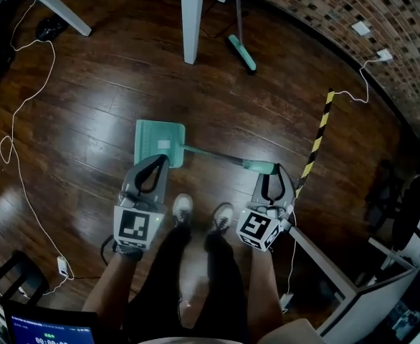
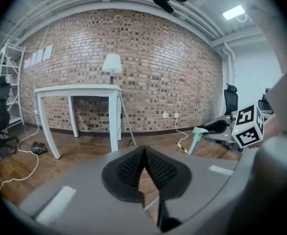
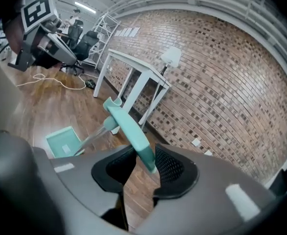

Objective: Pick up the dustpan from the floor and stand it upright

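Head view: the teal dustpan (image 1: pixel 160 143) lay pan-down on the wooden floor (image 1: pixel 88 120). Its long handle ran to the right gripper (image 1: pixel 273 170). The left gripper (image 1: pixel 156 162) hung beside the pan's near edge.

Left gripper view: the left gripper (image 2: pixel 142 153) had its jaws together, with nothing between them.

Right gripper view: the right gripper (image 3: pixel 146 163) was narrow, clasping the end of the dustpan (image 3: pixel 126 124) handle. The pan showed only a white label inside.

The dustpan (image 1: pixel 160 143) sits ahead of the shoes (image 1: pixel 183 208), its handle reaching right between the fingers (image 3: pixel 170 165) of the right gripper (image 1: pixel 273 174); the broom (image 1: pixel 241 52) lies beyond.
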The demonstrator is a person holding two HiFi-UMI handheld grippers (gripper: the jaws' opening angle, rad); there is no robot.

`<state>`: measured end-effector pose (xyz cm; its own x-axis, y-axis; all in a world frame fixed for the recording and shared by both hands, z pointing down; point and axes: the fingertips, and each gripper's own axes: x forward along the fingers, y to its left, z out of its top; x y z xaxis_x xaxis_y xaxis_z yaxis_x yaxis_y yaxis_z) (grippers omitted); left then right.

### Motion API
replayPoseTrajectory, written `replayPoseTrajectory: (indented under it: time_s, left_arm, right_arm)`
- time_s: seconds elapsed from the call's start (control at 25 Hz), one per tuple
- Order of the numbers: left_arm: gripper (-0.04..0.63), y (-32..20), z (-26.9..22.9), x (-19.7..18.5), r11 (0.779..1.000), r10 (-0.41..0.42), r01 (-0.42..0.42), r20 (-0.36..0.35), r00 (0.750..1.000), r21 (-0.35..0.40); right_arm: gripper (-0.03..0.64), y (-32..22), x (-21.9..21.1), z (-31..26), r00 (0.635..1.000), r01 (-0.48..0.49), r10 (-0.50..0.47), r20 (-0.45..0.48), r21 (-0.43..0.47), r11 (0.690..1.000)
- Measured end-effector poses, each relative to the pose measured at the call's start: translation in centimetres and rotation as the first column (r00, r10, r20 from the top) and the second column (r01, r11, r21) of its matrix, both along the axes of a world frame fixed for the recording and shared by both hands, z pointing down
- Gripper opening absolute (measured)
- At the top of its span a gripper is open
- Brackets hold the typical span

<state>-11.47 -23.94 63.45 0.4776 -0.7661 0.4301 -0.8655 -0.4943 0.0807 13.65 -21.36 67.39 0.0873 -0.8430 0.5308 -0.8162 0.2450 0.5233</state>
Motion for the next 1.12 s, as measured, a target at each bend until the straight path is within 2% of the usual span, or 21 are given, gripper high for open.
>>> replayPoseTrajectory:
  time_s: [0.16, 0.36, 0.56, 0.72, 0.88, 1.0, 1.12]
  left_arm:
    - [0.002, 0.7, -0.2, -2.8, 0.999, -0.028, 0.028, 0.017, 0.999, 0.021]
    - [0.002, 1.3, -0.8, -5.9, 0.993, -0.114, 0.114, 0.008, 0.993, -0.028]
    - [0.002, 1.9, -2.5, -8.0, 0.993, -0.121, 0.121, 0.028, 0.992, 0.002]
    - [0.002, 2.3, -3.1, -9.4, 0.991, -0.13, 0.13, 0.025, 0.991, 0.029]
    - [0.002, 2.5, -3.8, -11.2, 0.985, -0.164, 0.163, 0.013, 0.986, 0.051]
    - [0.002, 2.9, -3.9, -12.1, 0.98, -0.188, 0.188, 0.004, 0.982, 0.063]
    - [0.002, 2.7, -6.2, -12.0, 0.977, -0.204, 0.203, 0.005, 0.979, 0.063]
  right_arm:
    - [0.151, -0.6, -4.2, -1.7, 0.995, 0.028, -0.029, 0.094, 0.007, 1.0]
    - [0.172, -1.3, -8.1, -3.5, 0.985, 0.076, -0.077, 0.157, 0.013, 0.997]
    - [0.216, -0.5, -10.8, -4.7, 0.959, 0.115, -0.108, 0.261, -0.01, 0.993]
    - [0.227, 1.0, -12.8, -4.4, 0.945, 0.167, -0.152, 0.29, -0.029, 0.986]
    - [0.256, 2.2, -15.2, -5.4, 0.915, 0.226, -0.211, 0.344, -0.003, 0.974]
    - [0.258, 2.4, -16.0, -6.4, 0.899, 0.247, -0.238, 0.367, 0.022, 0.969]
    - [0.248, 1.6, -15.1, -9.4, 0.883, 0.214, -0.217, 0.416, 0.055, 0.975]
